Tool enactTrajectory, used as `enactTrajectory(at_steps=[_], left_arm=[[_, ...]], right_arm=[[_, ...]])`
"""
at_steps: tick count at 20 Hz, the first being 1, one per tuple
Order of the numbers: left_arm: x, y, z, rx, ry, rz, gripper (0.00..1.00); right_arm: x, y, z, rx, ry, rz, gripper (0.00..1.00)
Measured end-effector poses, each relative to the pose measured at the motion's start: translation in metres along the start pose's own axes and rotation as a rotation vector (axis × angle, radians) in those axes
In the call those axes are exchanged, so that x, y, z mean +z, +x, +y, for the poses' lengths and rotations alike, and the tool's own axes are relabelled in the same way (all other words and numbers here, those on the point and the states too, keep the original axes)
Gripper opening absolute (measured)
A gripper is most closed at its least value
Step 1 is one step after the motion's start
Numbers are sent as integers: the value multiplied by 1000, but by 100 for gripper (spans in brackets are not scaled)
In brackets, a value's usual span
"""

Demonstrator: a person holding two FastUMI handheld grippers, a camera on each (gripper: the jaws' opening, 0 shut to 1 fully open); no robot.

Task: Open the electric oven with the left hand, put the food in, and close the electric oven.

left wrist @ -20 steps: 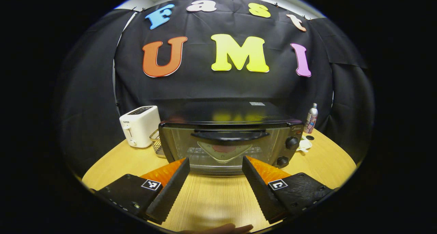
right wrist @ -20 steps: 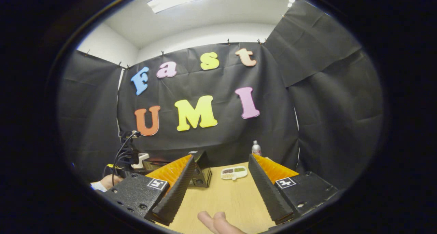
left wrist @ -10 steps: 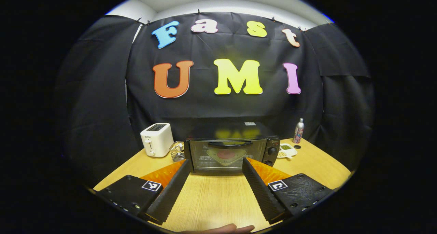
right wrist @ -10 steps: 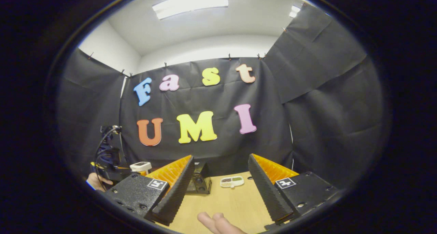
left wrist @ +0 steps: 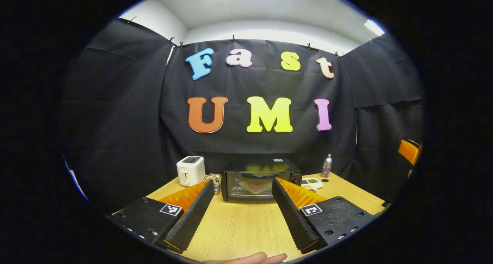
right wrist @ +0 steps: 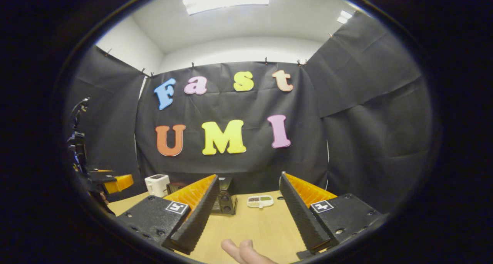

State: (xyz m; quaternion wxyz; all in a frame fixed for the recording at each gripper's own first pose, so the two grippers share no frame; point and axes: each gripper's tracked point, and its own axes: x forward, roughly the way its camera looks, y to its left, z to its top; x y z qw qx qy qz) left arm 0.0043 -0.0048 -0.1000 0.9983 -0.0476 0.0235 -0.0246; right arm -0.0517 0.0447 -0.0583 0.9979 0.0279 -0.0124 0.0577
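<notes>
Electric oven (left wrist: 257, 184) stands near the far edge of the wooden counter (left wrist: 238, 229), close against the black cloth wall, with its long axis running side to side along that edge. Its glass door faces the near edge and is closed, the dark handle lying across the top of the door. Behind the glass a reddish piece of food (left wrist: 255, 185) sits on a pale tray; what the food is cannot be told. The two knobs are at the oven's right end.

Seen in the left gripper view, the left claw (left wrist: 242, 187) hangs over the near part of the counter, well apart from the oven, its fingers spread wide with nothing between them; the oven door shows straight ahead in the gap. A white toaster (left wrist: 190, 170) stands toward the far left corner, a small wire basket (left wrist: 215, 177) between it and the oven. A divided white dish (left wrist: 311, 183) lies just right of the oven, a bottle (left wrist: 327, 165) behind it.

In the right gripper view, the right claw (right wrist: 249, 183) is likewise spread and empty, with the oven's knob end (right wrist: 224, 200) beyond its left finger.
</notes>
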Motion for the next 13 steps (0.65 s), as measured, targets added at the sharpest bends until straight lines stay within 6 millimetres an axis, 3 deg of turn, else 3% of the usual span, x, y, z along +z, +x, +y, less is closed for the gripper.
enactTrajectory(at_steps=[5, 6, 7, 10, 11, 12, 13], left_arm=[[-3, -27, 24, 45, 32, -33, 96], [-2, -30, 25, 45, 33, -38, 100], [-1, -31, 26, 40, 36, -41, 96], [-3, -33, 28, 35, 44, -41, 96], [-2, -33, 27, 31, 49, -41, 96], [-2, -33, 27, 29, 53, -41, 85], [-3, -34, 28, 33, 52, -38, 96]], right_arm=[[-24, 11, 11, 35, 35, 77, 95], [-26, 12, 12, 35, 42, 82, 95], [-28, 14, 11, 33, 44, 81, 95], [-31, 18, 10, 34, 50, 68, 96], [-32, 17, 13, 44, 58, 65, 100], [-31, 17, 14, 56, 61, 60, 96], [-32, 17, 13, 62, 63, 54, 96]])
